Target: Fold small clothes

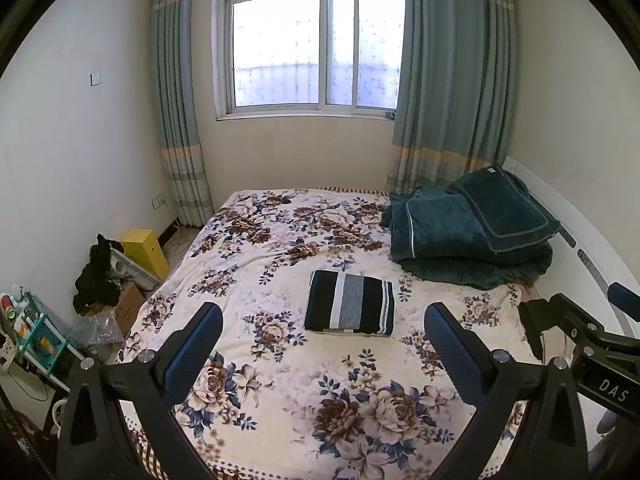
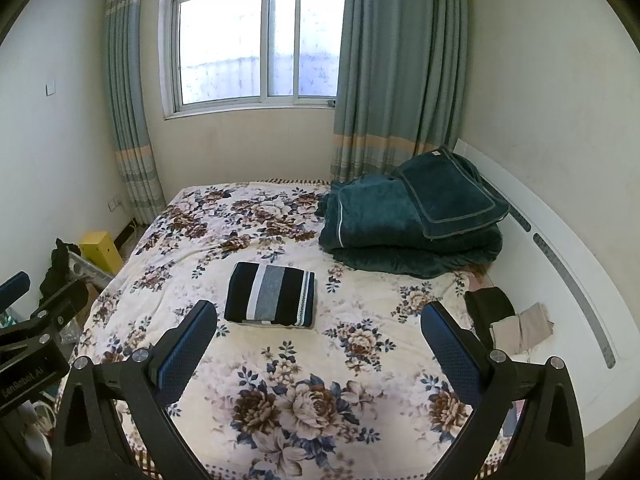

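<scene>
The striped garment (image 1: 349,305) lies folded into a neat rectangle on the flowered bedspread (image 1: 280,392), near the middle of the bed and flat on it. Its dark, white and grey bands run from the near edge to the far edge; its long axis seems to run across the bed from side to side, though only slightly longer that way. Nothing touches it.

From the left gripper (image 1: 323,334) the garment sits straight ahead and a little beyond the fingertips, almost centred in the gap between the two fingers. From the right gripper (image 2: 318,330) it lies ahead but off to that gripper's left, close beside its left finger (image 2: 188,344). Both grippers hang above the bedspread with fingers spread wide and nothing between them. They appear about equally near, but the left one looks better lined up, so any further touch on the bundle would most easily come from it.

To judge by how it lies, this piece is already folded. The likely next piece is the small heap of black and beige clothes (image 2: 508,320) at the right edge of the bed, near the white headboard (image 2: 568,264); it lies just beyond the right gripper's right finger, so the right hand is nearer to it. A dark green blanket (image 1: 468,232) is piled at the far right corner, well apart from the striped garment
</scene>
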{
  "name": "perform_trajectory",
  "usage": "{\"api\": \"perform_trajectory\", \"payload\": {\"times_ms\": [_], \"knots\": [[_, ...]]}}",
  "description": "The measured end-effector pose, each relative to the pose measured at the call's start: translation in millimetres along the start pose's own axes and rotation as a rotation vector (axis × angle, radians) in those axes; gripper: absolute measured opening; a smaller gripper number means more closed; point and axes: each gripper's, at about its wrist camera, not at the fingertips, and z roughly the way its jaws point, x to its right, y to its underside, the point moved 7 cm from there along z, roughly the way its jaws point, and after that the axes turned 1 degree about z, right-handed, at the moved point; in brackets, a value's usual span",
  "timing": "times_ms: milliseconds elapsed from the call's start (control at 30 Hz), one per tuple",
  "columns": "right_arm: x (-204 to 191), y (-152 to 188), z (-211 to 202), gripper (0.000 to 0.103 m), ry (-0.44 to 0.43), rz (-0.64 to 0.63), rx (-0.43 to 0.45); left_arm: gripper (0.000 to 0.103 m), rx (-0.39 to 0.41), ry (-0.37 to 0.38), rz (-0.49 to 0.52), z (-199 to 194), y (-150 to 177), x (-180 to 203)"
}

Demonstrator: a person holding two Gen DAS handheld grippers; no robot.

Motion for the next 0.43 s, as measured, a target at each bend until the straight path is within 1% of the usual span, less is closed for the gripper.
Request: {"api": "perform_trajectory", "payload": {"times_ms": [267,433], "knots": [[-3,2,-4,0.103,-0.004,0.002,0.006,0.103,0.007,0.001,-0.003,-1,-4,1],[-4,5,-5,0.103,-0.003,0.002,0.008,0.103,0.023,-0.005,-0.003,-4,-15,8]]}}
